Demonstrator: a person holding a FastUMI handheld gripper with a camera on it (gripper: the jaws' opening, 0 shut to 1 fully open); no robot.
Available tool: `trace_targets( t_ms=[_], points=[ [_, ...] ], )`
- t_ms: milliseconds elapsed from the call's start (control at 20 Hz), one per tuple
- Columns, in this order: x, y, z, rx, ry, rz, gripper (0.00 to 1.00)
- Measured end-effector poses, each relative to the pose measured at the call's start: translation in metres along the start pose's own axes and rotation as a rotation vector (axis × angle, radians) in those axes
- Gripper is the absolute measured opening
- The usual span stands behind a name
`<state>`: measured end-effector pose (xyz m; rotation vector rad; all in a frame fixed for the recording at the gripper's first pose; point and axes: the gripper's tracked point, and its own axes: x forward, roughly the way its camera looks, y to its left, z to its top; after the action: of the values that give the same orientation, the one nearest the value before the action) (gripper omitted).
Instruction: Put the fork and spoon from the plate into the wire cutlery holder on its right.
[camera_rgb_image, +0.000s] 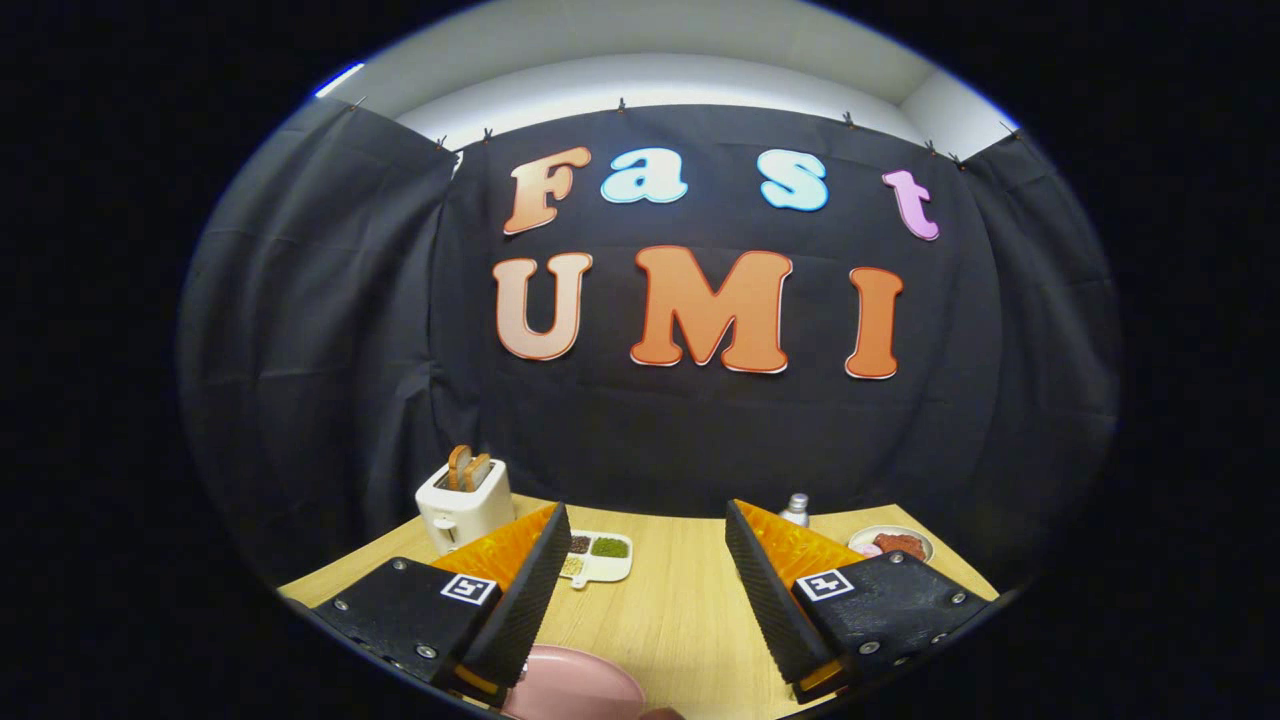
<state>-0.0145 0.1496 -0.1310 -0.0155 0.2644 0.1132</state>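
Gripper (645, 590) fingers stand wide apart, holding nothing, above a light wooden table (680, 610). Near edge of a round pink plate (575, 685) lies between and below them. Beyond the left finger: a divided white condiment tray (600, 555) and white toaster (465, 505) with toast. Far right, a small plate of food (892, 543).

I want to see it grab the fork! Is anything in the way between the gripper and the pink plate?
Nothing visible is in the way. The gripper is open, its fingers spread over bare table, and the pink plate sits right below, near one finger. The toaster, the divided dish and the bottle stand farther off, beyond the fingers.
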Motion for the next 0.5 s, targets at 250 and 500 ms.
trace_targets(
  t_ms=[250, 500],
  points=[
    [-0.001, 0.046, -0.063, 0.017, 0.138, 0.036, 0.94],
    [-0.005, 0.079, -0.144, 0.006, 0.343, 0.067, 0.93]
  ],
)
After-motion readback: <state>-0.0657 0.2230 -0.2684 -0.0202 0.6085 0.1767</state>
